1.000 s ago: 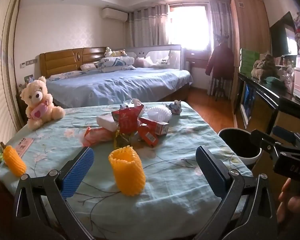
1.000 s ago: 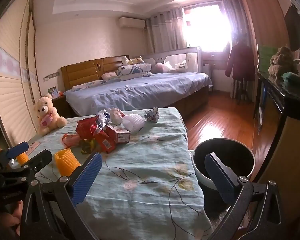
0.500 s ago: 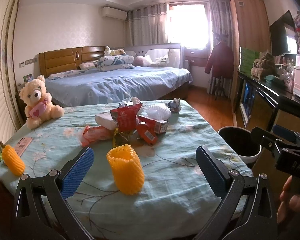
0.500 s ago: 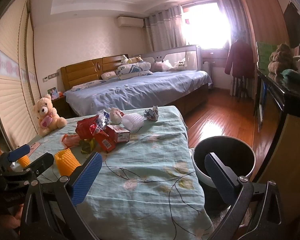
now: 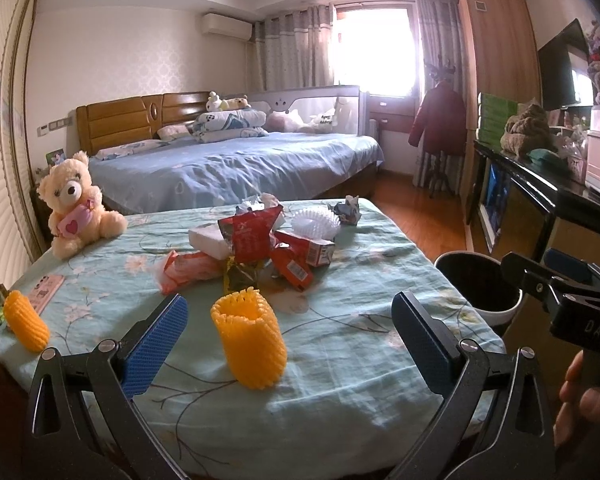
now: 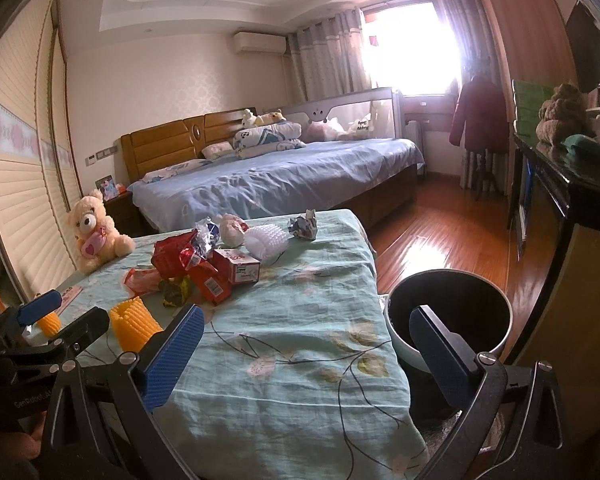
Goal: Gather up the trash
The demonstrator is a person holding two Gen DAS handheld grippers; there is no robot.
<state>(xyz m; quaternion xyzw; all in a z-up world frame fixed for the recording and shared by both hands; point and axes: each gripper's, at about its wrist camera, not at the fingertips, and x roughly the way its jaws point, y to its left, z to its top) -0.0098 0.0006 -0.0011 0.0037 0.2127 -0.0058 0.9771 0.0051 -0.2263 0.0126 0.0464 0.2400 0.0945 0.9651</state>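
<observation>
the left gripper (image 5: 288, 340) hangs released, jaws spread wide and empty, over the near edge of the surface (image 5: 340, 360); the right gripper (image 6: 304, 356) is likewise wide apart and holds nothing, near the surface's right corner above the bin (image 6: 452, 320). the bin stands on the floor just right of the surface, dark inside and seemingly empty. the trash pile (image 5: 260, 244) of red wrappers, a small carton and white foam lies mid-surface, far of both grippers. a yellow foam net (image 5: 250, 340) stands upright between the left jaws, untouched; a second one (image 5: 24, 320) lies at the left edge. this looks like the opening approach, nothing collected yet. the next move probably calls for easing the left gripper forward, closing gently on the soft net, then carrying it right to the bin.
</observation>
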